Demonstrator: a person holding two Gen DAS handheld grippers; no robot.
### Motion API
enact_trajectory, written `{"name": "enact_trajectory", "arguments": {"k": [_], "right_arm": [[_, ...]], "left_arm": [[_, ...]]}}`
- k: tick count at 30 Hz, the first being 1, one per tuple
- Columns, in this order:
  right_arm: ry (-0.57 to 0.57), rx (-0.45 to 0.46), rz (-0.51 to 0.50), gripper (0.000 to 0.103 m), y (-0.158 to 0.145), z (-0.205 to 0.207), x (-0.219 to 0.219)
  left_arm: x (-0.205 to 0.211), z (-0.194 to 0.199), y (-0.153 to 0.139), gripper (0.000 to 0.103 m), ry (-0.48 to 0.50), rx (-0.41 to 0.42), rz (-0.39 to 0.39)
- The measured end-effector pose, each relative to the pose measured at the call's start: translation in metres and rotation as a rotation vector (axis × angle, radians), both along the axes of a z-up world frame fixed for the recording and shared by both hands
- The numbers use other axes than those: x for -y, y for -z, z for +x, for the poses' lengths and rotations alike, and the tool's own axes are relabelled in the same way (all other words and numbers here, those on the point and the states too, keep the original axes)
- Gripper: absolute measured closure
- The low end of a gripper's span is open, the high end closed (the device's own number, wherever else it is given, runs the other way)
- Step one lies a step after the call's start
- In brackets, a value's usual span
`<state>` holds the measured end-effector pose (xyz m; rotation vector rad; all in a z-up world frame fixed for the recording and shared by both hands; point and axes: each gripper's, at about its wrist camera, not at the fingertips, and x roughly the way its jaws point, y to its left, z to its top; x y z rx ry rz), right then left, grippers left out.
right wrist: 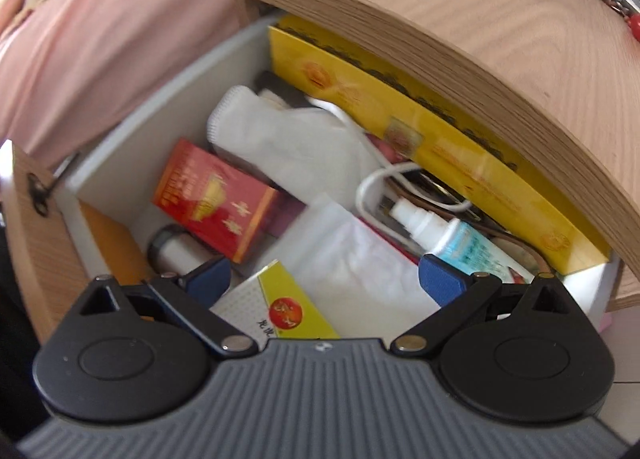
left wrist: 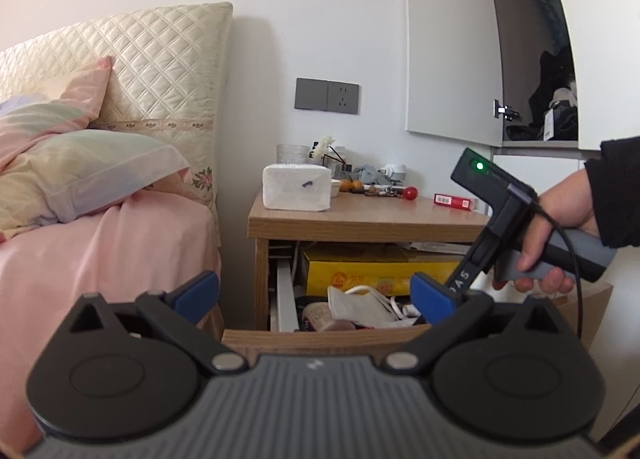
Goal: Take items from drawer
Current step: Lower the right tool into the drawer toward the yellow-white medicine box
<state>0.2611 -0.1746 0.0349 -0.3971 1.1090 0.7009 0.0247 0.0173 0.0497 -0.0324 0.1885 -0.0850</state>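
- Right gripper (right wrist: 324, 279): blue-padded fingers spread wide with nothing between them, poised over the near end of the open drawer (right wrist: 132, 115); ribbed grey housing and black round pivot discs fill the lower frame.
- Directly under those fingers: a white-and-yellow carton (right wrist: 276, 307) with a red round emblem, beside a soft translucent plastic pouch (right wrist: 352, 259).
- Further in: a glossy red box (right wrist: 216, 199), a white fabric mask (right wrist: 292, 139) with corded loops, and a white spray bottle (right wrist: 452, 239) with a blue label lying on its side.
- Back of drawer: a long yellow box (right wrist: 420, 127) stands on edge, partly under the overhanging wood-grain top of the nightstand (right wrist: 460, 19), which limits overhead room at the rear.
- Drawer walls: smooth white panels; contents crowd the floor, with little bare space showing.
- Left gripper (left wrist: 316, 291): fingers parted and empty, held back from the drawer front, level with its rim.
- Left-wrist view: a hand (left wrist: 560, 219) in a dark sleeve grasps the other gripper's handle above the drawer's right side.
- Left flank: a pink-sheeted bed (left wrist: 100, 251) lies close beside the nightstand.
- Nightstand top: a white tissue pack (left wrist: 296, 187) and a flat red packet (left wrist: 456, 201), well apart.
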Motion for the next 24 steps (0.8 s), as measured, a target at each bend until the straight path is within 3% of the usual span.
{"name": "enact_trajectory", "arguments": {"k": [4, 13, 16, 24], "right_arm": [[0.030, -0.002, 0.028, 0.000, -0.004, 0.004, 0.016], [0.030, 0.084, 0.053, 0.001, -0.029, -0.009, 0.031], [-0.008, 0.067, 0.083, 0.001, -0.035, -0.014, 0.032], [-0.113, -0.038, 0.046, 0.001, -0.029, -0.022, 0.027]], "left_arm": [[0.001, 0.000, 0.000, 0.000, 0.001, -0.001, 0.004], [0.001, 0.001, 0.000, 0.000, 0.007, -0.005, 0.004], [0.001, 0.002, 0.000, 0.000, 0.003, -0.005, 0.003], [0.004, 0.002, 0.001, 0.000, 0.010, -0.006, 0.011]]}}
